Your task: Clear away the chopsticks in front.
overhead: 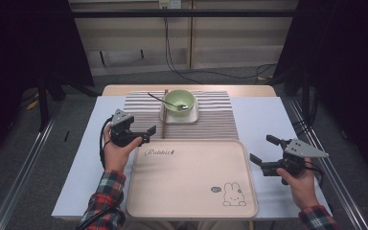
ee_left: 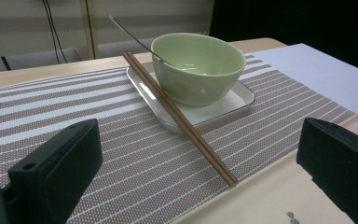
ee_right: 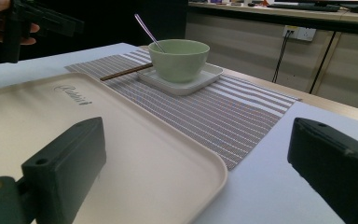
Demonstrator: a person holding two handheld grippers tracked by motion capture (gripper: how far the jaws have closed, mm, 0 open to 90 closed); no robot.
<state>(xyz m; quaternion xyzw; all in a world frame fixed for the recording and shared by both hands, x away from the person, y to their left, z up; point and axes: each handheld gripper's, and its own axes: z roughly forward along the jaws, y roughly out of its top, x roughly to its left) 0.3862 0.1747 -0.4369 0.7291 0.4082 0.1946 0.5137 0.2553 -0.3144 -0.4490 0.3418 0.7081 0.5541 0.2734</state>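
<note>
I have the left gripper hovering over the near left part of the striped mat, its fingers spread wide with nothing between them, pointing right toward the chopsticks. In the left gripper view the chopsticks lie as a close pair, their far ends propped on the left rim of the white square plate and their near ends resting on the mat just short of the tray's far edge. They sit ahead of my left fingers, apart from them, not touched. The green bowl stands upright on the plate at the far middle of the mat, and a metal spoon leans in it with its handle slanting out to the far left. The large beige tray lies on the near middle of the desk, touching or just overlapping the mat's near edge; it carries a printed word and a small rabbit drawing. My right gripper hangs off the right side of the tray, over the white desk surface, well apart from the bowl; its fingers are also spread wide and hold nothing. From the right gripper view I see the bowl and spoon beyond the tray's corner, and the left gripper at the upper left.
</note>
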